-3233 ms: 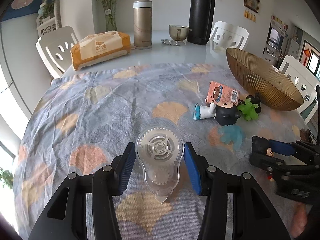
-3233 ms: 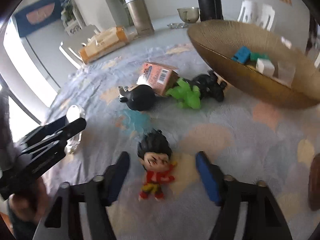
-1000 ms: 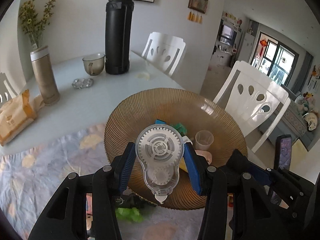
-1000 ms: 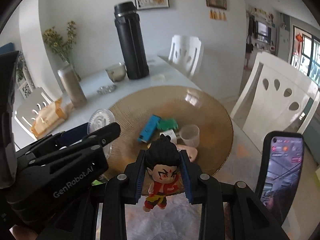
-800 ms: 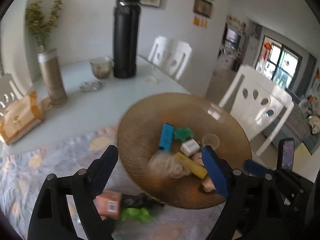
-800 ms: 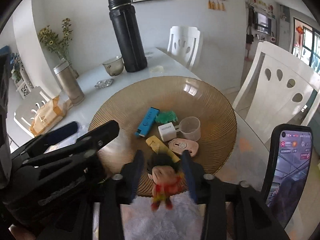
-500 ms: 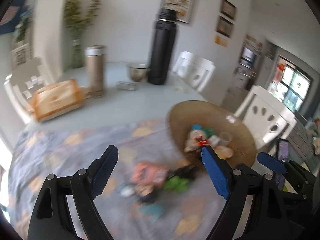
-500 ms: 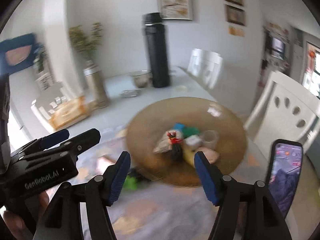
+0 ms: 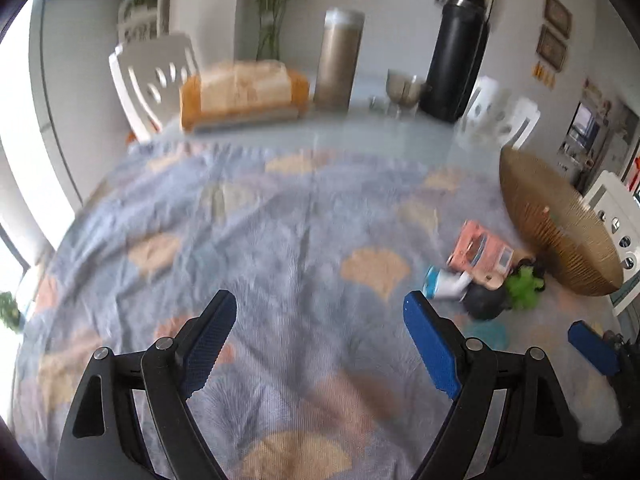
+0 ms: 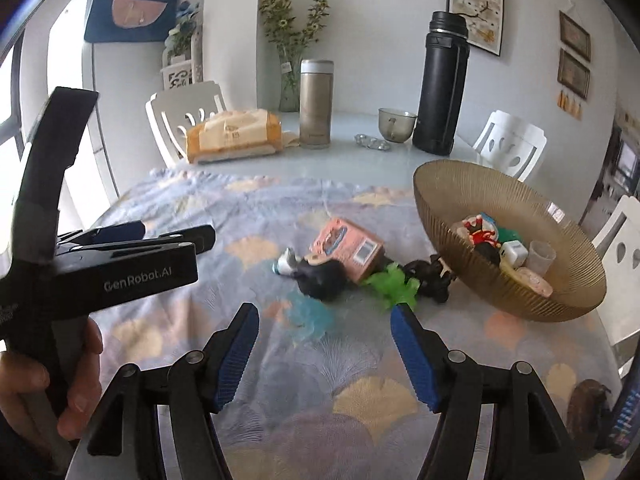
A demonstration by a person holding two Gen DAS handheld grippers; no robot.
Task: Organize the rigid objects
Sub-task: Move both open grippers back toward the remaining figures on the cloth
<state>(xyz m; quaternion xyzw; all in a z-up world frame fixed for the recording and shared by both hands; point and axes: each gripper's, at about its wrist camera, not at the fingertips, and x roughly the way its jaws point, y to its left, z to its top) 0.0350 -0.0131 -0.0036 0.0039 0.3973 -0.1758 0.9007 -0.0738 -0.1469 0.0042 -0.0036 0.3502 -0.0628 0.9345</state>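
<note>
Both grippers have let go and swung back over the patterned tablecloth (image 10: pixel 256 208): the left gripper (image 9: pixel 316 344) gapes empty, the right gripper (image 10: pixel 324 356) is opening with nothing between its pads. Beyond, a pink box (image 10: pixel 346 248), dark-haired figurine (image 10: pixel 320 276) and green toy (image 10: pixel 394 284) lie clustered beside the amber bowl (image 10: pixel 520 296), which now holds the red figurine (image 10: pixel 482 236).

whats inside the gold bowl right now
In the gold bowl: a red figure, a white cube, a clear cup, a green piece and a pink piece. The near wall and the pile hide whatever lies lower.
</note>
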